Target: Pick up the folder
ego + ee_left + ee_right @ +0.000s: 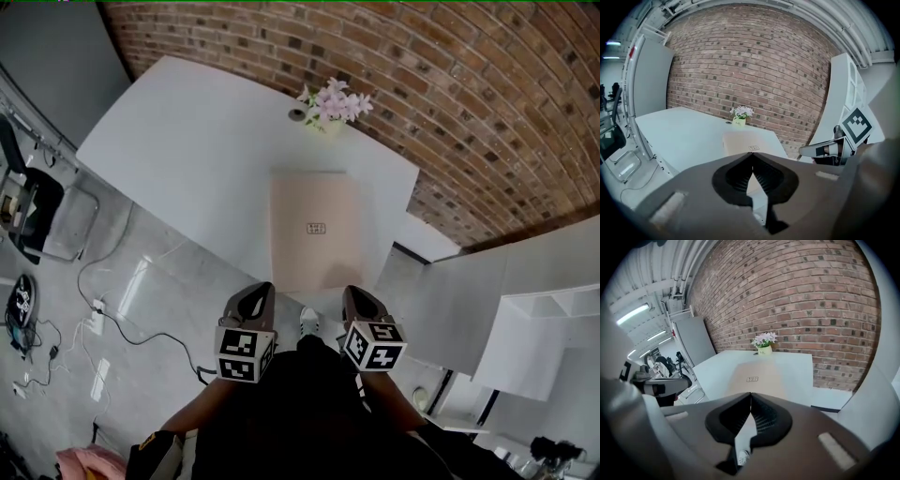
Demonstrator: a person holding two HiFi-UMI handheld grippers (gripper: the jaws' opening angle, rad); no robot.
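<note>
A tan folder (315, 230) with a small printed label lies flat on the white table (187, 150), near its front edge. It also shows in the left gripper view as the folder (745, 142) and in the right gripper view as the folder (757, 378). My left gripper (262, 291) and right gripper (353, 294) hover side by side just short of the folder's near edge, apart from it. Both are shut with nothing between the jaws: left gripper (752, 157), right gripper (750, 395). The right gripper's marker cube (857, 123) shows in the left gripper view.
A small pot of pink flowers (333, 105) stands at the table's far edge by the brick wall (450, 84). White shelving (548, 328) stands to the right. Cables and a power strip (94, 319) lie on the floor at left, beside a chair (37, 216).
</note>
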